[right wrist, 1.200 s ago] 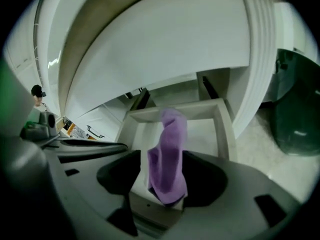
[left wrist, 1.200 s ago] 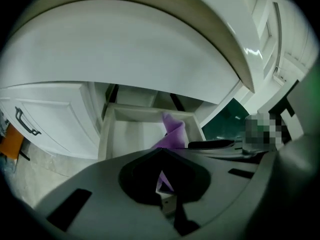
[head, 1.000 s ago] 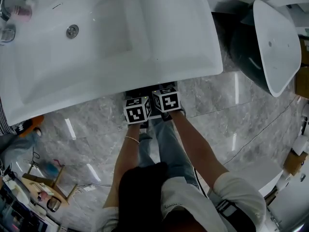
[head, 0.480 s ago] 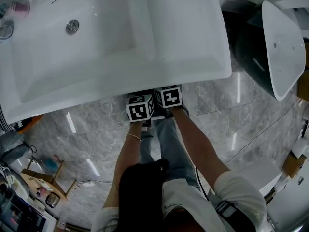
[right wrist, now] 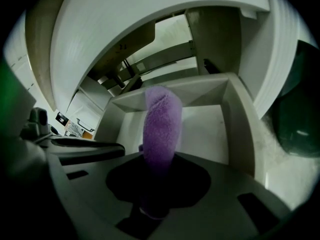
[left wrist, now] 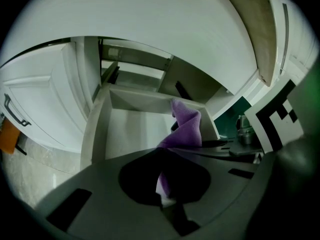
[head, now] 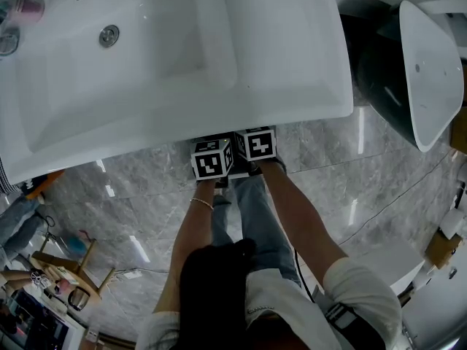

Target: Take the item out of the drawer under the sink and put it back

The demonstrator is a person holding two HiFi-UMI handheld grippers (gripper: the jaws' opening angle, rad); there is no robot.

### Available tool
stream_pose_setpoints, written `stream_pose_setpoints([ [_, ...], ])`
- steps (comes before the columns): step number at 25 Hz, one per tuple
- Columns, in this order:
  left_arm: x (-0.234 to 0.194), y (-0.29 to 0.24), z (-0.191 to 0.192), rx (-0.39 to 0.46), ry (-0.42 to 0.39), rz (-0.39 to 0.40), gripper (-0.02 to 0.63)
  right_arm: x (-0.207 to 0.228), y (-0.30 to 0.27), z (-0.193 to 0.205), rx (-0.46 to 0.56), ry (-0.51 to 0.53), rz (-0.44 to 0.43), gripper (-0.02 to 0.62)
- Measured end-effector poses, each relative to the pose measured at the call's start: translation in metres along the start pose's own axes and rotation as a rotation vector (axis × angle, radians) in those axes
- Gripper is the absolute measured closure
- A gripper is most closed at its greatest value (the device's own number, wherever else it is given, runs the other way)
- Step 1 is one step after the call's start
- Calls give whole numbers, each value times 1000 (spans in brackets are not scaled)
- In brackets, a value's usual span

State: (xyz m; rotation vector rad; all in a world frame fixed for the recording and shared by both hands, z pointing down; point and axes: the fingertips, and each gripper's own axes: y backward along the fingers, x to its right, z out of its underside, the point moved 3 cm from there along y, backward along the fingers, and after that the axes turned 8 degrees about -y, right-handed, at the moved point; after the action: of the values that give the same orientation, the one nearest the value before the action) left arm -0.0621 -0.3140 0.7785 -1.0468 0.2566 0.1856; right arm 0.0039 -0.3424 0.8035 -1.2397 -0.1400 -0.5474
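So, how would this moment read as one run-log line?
drawer: open | left tool: shut on purple cloth | right tool: jaws just closed on same cloth

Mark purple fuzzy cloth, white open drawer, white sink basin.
purple fuzzy cloth [right wrist: 161, 129]: right gripper view, mid-fold.
white open drawer [right wrist: 243, 134]: right gripper view, right wall.
white sink basin [head: 306, 71]: head view, right rim.

The head view is bright and evenly lit; the white sink [head: 182, 64] is almost washed out, and streaks of glare lie on the polished marble floor [head: 394, 188]. Both gripper views are dim, bent hard by the fisheye lens, with black corners and a green tint at one edge. Their foregrounds sit in deep shadow, and the purple cloth [right wrist: 161, 129] looks soft close up.
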Motion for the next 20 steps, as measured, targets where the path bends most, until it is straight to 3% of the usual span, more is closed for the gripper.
stream_pose_setpoints([
  [20, 8, 44, -18, 38, -9, 12, 603, -26, 57, -6, 35, 56, -59, 508],
])
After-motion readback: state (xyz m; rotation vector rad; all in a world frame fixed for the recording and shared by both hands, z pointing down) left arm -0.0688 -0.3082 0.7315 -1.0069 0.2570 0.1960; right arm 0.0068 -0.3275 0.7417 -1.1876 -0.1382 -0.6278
